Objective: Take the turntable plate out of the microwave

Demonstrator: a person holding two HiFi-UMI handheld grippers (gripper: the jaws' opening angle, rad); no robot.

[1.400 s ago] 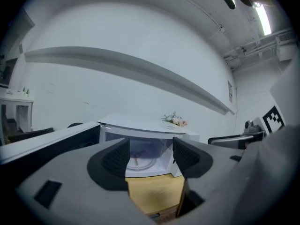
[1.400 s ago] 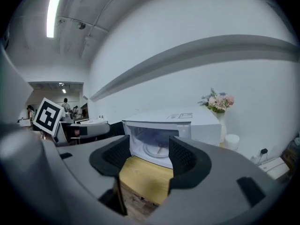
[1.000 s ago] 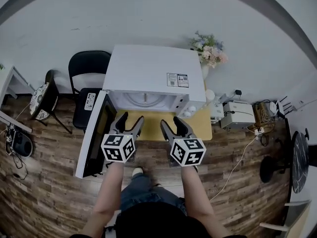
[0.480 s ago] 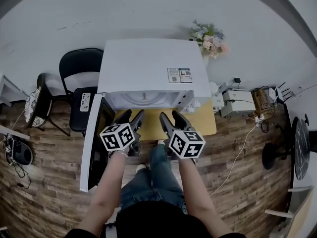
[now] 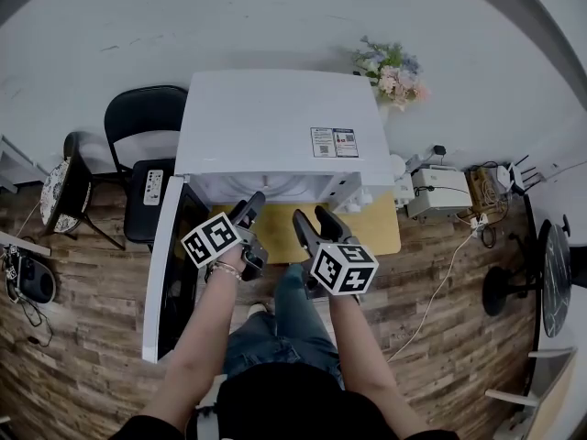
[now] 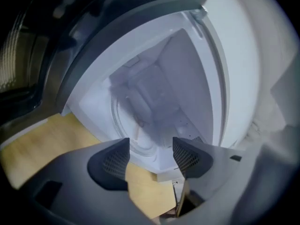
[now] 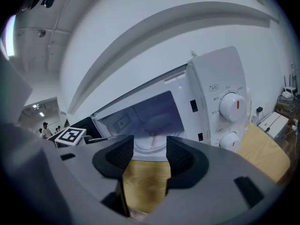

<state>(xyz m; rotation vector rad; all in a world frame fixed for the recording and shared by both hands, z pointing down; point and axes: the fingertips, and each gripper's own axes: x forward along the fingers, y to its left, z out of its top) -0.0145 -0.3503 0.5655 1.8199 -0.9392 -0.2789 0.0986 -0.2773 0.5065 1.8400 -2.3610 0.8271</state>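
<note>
The white microwave (image 5: pixel 275 126) stands on a yellow table (image 5: pixel 371 229), its door (image 5: pixel 167 282) swung open to the left. The pale round turntable plate (image 7: pixel 151 143) lies on the cavity floor; it also appears in the tilted left gripper view as the plate (image 6: pixel 136 128). My left gripper (image 5: pixel 252 211), rolled onto its side, hovers open just in front of the cavity's mouth, left gripper (image 6: pixel 150 156) with nothing between its pads. My right gripper (image 5: pixel 312 216) is beside it over the table's front, right gripper (image 7: pixel 150 157) open and empty, aimed at the plate.
Two knobs (image 7: pixel 232 106) sit on the microwave's control panel at the right. A black chair (image 5: pixel 147 122) stands left of the microwave, a flower vase (image 5: pixel 390 76) behind its right corner, and a small white device with cables (image 5: pixel 438 191) further right. The person's legs are below the table edge.
The left gripper has rolled onto its side and moved in towards the cavity's mouth. The right gripper has shifted a little lower and closer. Both stay empty.
</note>
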